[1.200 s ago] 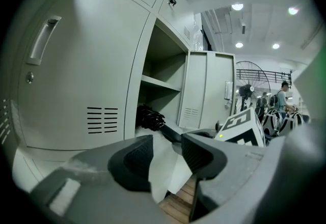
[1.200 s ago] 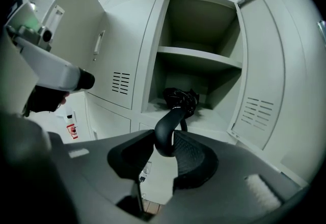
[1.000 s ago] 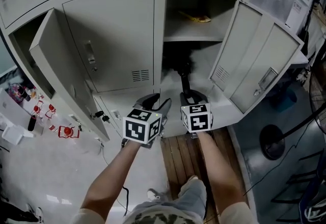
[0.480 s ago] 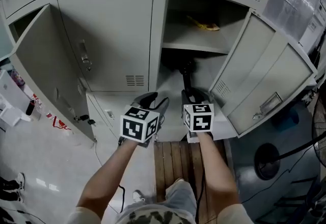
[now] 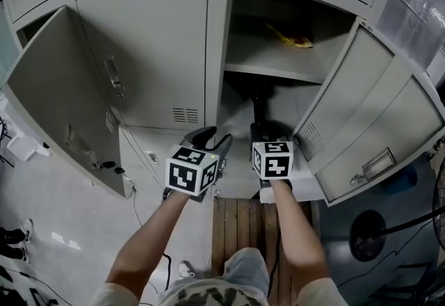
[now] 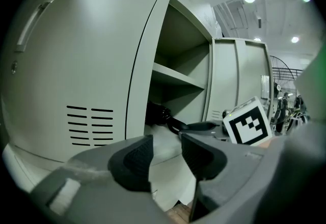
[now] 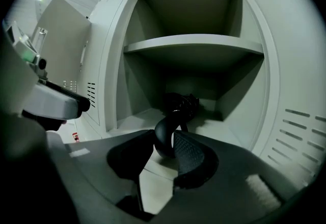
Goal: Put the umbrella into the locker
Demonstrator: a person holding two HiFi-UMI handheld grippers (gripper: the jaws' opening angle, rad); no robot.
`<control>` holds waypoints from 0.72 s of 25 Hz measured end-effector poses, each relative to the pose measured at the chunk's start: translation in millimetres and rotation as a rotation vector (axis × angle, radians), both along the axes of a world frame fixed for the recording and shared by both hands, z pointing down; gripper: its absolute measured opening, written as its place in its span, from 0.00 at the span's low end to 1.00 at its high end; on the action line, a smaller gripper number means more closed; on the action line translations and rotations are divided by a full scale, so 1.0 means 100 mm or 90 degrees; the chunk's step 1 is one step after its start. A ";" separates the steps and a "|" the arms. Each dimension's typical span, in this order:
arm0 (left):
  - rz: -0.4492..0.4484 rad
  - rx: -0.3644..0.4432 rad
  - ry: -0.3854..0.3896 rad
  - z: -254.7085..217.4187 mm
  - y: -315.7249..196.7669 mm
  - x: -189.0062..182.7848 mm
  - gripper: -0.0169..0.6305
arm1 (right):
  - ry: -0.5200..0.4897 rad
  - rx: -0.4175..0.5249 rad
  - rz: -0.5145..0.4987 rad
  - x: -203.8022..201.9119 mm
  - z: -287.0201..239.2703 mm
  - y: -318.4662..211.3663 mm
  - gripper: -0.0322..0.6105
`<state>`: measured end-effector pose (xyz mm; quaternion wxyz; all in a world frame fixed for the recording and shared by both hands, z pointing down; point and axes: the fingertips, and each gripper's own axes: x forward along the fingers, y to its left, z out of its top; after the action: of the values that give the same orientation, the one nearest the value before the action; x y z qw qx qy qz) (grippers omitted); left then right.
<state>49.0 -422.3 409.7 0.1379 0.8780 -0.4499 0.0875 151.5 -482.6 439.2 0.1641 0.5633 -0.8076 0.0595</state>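
A black folded umbrella (image 5: 260,104) lies with its body inside the lower compartment of the open locker (image 5: 278,72), under the shelf. Its rounded handle (image 7: 164,139) sticks out towards me, and my right gripper (image 5: 264,133) is shut on it. In the right gripper view the pads (image 7: 191,154) press on both sides of the handle. My left gripper (image 5: 208,138) hangs just left of the right one, in front of the post between the lockers. Its jaws (image 6: 165,154) are open with nothing between them. The umbrella (image 6: 163,115) also shows past them, inside the locker.
A yellow thing (image 5: 292,38) lies on the shelf above the umbrella. The locker's door (image 5: 368,124) stands open at the right, and another door (image 5: 62,124) stands open at the left. Between them is a closed door (image 5: 149,54). Wooden boards (image 5: 240,228) lie underfoot, with a black round base (image 5: 372,235) at the right.
Both grippers have moved forward towards the open locker, the right one still holding the umbrella's handle. The locker now looks closer and fills more of the head view.
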 end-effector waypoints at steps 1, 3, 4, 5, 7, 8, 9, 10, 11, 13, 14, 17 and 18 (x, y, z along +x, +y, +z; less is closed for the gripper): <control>-0.003 0.000 -0.002 0.01 -0.01 -0.01 0.31 | 0.001 0.003 -0.002 -0.01 0.01 -0.01 0.24; -0.008 -0.001 -0.002 0.02 -0.03 -0.02 0.31 | 0.001 0.009 -0.007 -0.04 0.01 -0.02 0.25; -0.009 -0.001 -0.002 0.02 -0.03 -0.03 0.31 | 0.000 0.009 -0.010 -0.05 0.02 -0.02 0.25; -0.010 -0.001 -0.002 0.02 -0.03 -0.04 0.31 | -0.002 0.007 -0.014 -0.07 0.03 -0.02 0.25; -0.010 -0.002 -0.003 0.02 -0.02 -0.05 0.31 | -0.002 0.002 -0.019 -0.11 0.06 -0.01 0.29; -0.010 -0.002 -0.003 0.02 0.00 -0.06 0.31 | -0.001 0.001 -0.019 -0.13 0.06 0.00 0.30; -0.009 -0.002 -0.002 0.02 0.01 -0.07 0.31 | -0.002 0.002 -0.017 -0.13 0.05 0.02 0.30; -0.009 -0.002 -0.001 0.02 0.03 -0.08 0.31 | -0.005 0.004 -0.014 -0.12 0.03 0.04 0.30; -0.009 -0.002 0.000 0.01 0.04 -0.09 0.31 | -0.008 0.005 -0.010 -0.11 0.01 0.06 0.30; -0.006 -0.001 0.002 -0.02 0.09 -0.12 0.31 | -0.016 0.008 -0.004 -0.10 -0.06 0.13 0.30; -0.004 -0.001 0.002 -0.03 0.12 -0.13 0.31 | -0.021 0.009 0.000 -0.10 -0.09 0.18 0.30; 0.008 0.000 0.000 -0.05 0.21 -0.15 0.31 | -0.040 0.012 0.012 -0.09 -0.21 0.37 0.30; 0.012 0.000 -0.003 -0.05 0.25 -0.15 0.31 | -0.046 0.015 0.018 -0.09 -0.26 0.44 0.30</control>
<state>33.6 -397.2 404.9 0.1357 0.8820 -0.4420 0.0907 142.6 -438.6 413.3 0.1274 0.5741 -0.8056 0.0721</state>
